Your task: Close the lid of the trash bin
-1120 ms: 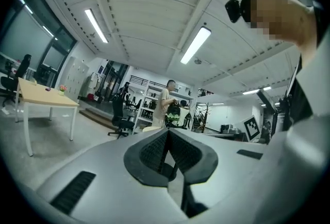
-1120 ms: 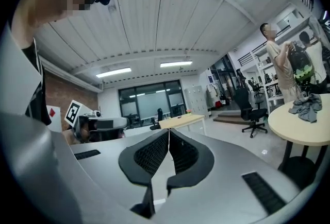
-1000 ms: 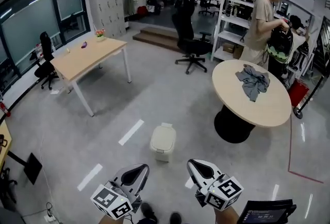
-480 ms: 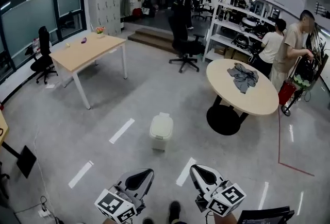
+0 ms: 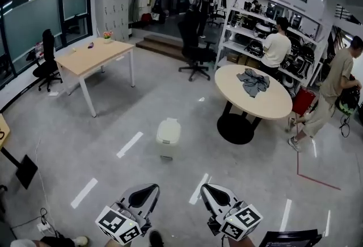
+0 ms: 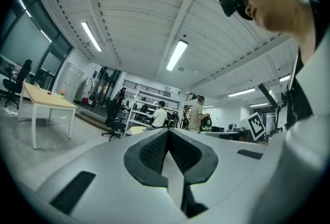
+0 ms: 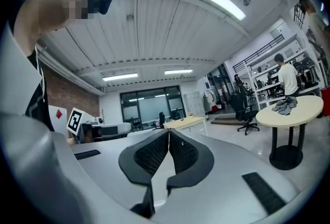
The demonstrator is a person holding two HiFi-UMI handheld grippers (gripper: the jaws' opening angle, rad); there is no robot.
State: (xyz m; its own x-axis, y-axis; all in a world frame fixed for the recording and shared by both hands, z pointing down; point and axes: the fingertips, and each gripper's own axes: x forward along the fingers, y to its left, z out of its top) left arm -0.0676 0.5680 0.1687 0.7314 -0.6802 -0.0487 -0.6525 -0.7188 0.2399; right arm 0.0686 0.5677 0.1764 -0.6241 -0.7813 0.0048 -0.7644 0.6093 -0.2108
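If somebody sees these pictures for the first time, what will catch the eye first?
The small white trash bin stands alone mid-room, its lid down. Below it, the left claw and right claw are both shut and empty. A grey cloth lies on the round table at right.

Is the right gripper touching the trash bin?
Apart. The head view shows bare floor between the right gripper and the trash bin.

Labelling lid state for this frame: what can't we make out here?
Trash bin: head view only, too small to tell if its lid sits fully shut.
Gripper views: left gripper and right gripper fill the lower frame; no bin visible.
Purple item on desk: too small to name.
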